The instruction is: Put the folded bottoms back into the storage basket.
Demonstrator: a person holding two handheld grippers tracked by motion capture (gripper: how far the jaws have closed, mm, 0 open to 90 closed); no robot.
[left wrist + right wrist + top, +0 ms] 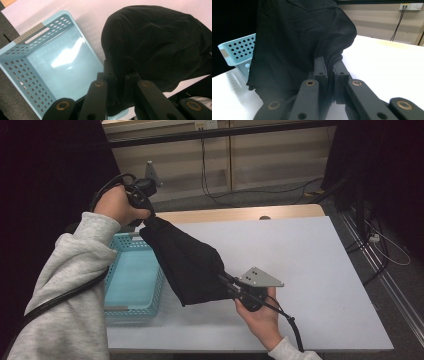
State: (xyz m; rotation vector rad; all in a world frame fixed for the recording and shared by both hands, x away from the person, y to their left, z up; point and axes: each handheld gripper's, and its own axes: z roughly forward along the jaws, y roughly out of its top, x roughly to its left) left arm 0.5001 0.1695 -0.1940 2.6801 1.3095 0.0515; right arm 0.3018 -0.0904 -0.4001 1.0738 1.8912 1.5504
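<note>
- The black cloth (187, 265) is hanging in the air between the two grippers, sagging over the near right edge of the blue basket (131, 312) and the white table (310, 270); most of it is hovering beside the basket, not over its hollow.
- If it is meant for the basket, I am guessing the drooping belly of the cloth could catch on the basket's rim and drag or tip the light thing, since the low end is hanging right by that wall.
- Each grip is taking just a bunched corner, so a sharp tug apart could be pulling the fabric out of one pinch, and the cloth would be swinging down from the other.
- The left gripper (148, 217) is raised high at the back, its jaws pressed nearly together and pinching the upper end of the cloth.
- The right gripper (226, 282) is sitting lower and nearer, just above the table, its jaws likewise squeezed on a fold of the cloth's lower end; the right gripper view is showing fabric wedged between the pads (321, 67).
</note>
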